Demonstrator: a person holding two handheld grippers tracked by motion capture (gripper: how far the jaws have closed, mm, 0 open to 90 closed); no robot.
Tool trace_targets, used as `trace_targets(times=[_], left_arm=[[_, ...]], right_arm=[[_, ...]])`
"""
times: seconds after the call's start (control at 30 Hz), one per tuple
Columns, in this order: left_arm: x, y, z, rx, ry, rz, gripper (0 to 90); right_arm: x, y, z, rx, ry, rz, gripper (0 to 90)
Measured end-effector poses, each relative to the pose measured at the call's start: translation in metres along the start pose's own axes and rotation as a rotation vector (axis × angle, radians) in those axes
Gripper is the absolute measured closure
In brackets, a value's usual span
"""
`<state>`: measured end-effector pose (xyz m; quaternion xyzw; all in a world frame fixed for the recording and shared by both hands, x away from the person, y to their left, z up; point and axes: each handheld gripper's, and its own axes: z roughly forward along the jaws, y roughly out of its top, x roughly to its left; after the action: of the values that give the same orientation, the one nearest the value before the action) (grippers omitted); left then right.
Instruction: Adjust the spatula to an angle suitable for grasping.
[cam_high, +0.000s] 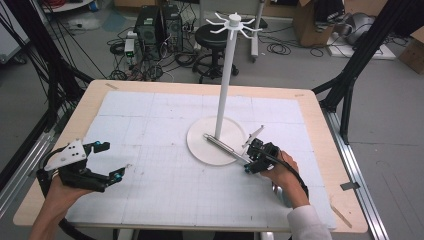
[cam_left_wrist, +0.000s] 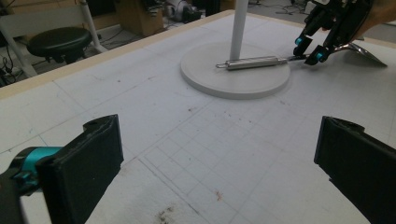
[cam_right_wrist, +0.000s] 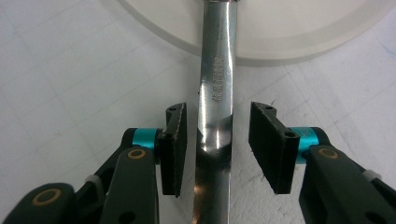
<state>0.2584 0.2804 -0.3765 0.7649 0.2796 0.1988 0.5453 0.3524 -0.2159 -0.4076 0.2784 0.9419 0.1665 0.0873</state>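
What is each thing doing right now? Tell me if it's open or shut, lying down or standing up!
Left hand-held gripper: open, nothing between its jaws, held just over the table.
Right hand-held gripper: open, jaws on both sides of the metal utensil, pads not pressing it.
Metal utensil: lying flat, handle end resting on the stand's base, other end on the mat.
White stand: upright, hooks on top bare.
Stool: upright on the floor.

Shiny metal spatula (cam_right_wrist: 215, 93), handle on stand base (cam_high: 200, 145)

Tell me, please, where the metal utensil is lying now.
In the high view the metal utensil lies right of centre, its handle on the white stand base, its other end between the open right tongs.
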Motion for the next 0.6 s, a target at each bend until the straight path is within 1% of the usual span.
trace_targets(times=[0.1, 0.3, 0.43, 0.5, 0.6], left_arm=[[0.0000, 0.0000, 0.0001, -0.001, 0.000, -0.001, 1.7], [0.0000, 0.0001, 0.0003, 0.002, -0.002, 0.004, 1.7], [-0.0001, 0.0000, 0.0001, 0.000, 0.000, -0.001, 1.7], [-0.0001, 0.0000, 0.0000, 0.000, 0.000, -0.002, 1.7], [0.0000, 0.0001, 0.0001, 0.002, -0.002, 0.004, 1.7]], right_arm=[[0.0000, 0.0008, 0.0015, 0.005, 0.007, -0.003, 57.7], [-0.0002, 0.0024, 0.0044, 0.010, 0.007, -0.009, 61.1], [0.0003, 0.0029, 0.0057, 0.010, 0.008, 0.000, 65.7], [0.0007, 0.0032, 0.0058, 0.007, 0.012, -0.004, 71.7], [0.0014, 0.0038, 0.0060, 0.010, 0.006, 0.016, 72.9]])
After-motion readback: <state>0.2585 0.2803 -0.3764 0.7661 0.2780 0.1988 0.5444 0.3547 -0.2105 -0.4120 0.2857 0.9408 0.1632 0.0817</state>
